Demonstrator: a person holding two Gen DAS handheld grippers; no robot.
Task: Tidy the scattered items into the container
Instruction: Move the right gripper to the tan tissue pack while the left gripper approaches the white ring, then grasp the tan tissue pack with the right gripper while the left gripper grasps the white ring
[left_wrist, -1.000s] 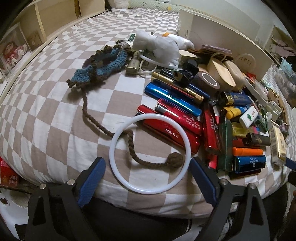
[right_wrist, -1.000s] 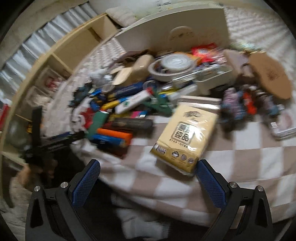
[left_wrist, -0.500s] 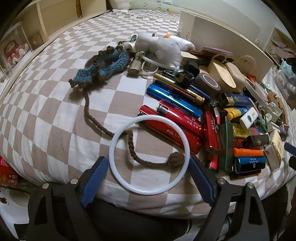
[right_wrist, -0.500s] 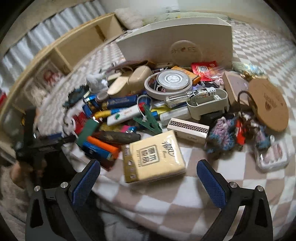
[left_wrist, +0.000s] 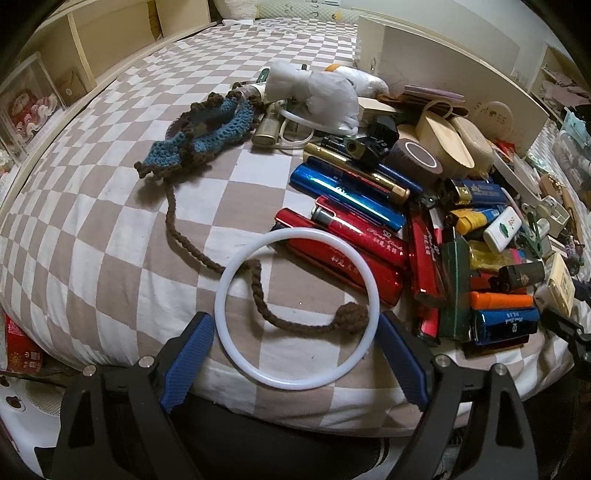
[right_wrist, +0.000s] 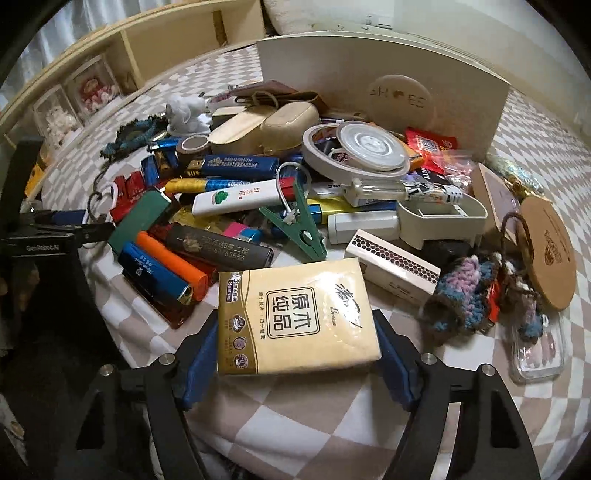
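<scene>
- Left gripper (left_wrist: 295, 332): jaws just narrowed, blue pads touching both sides of white ring (left_wrist: 236, 354); ring flat on checkered bed (left_wrist: 92, 236), over brown braided cord (left_wrist: 258, 291).
- Right gripper (right_wrist: 295, 343): jaws just been closing, pads against both sides of yellow tissue pack (right_wrist: 295, 314) near bed edge.
- Lighter pile (right_wrist: 177, 266) just left of pack.
- White box (right_wrist: 369, 70) behind clutter.

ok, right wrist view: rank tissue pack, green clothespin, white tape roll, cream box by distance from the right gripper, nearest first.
1. tissue pack: between the right gripper fingers.
2. green clothespin: just beyond the pack, centre.
3. white tape roll: deeper in the pile, slightly right.
4. cream box: standing at the back, behind the pile.
</scene>
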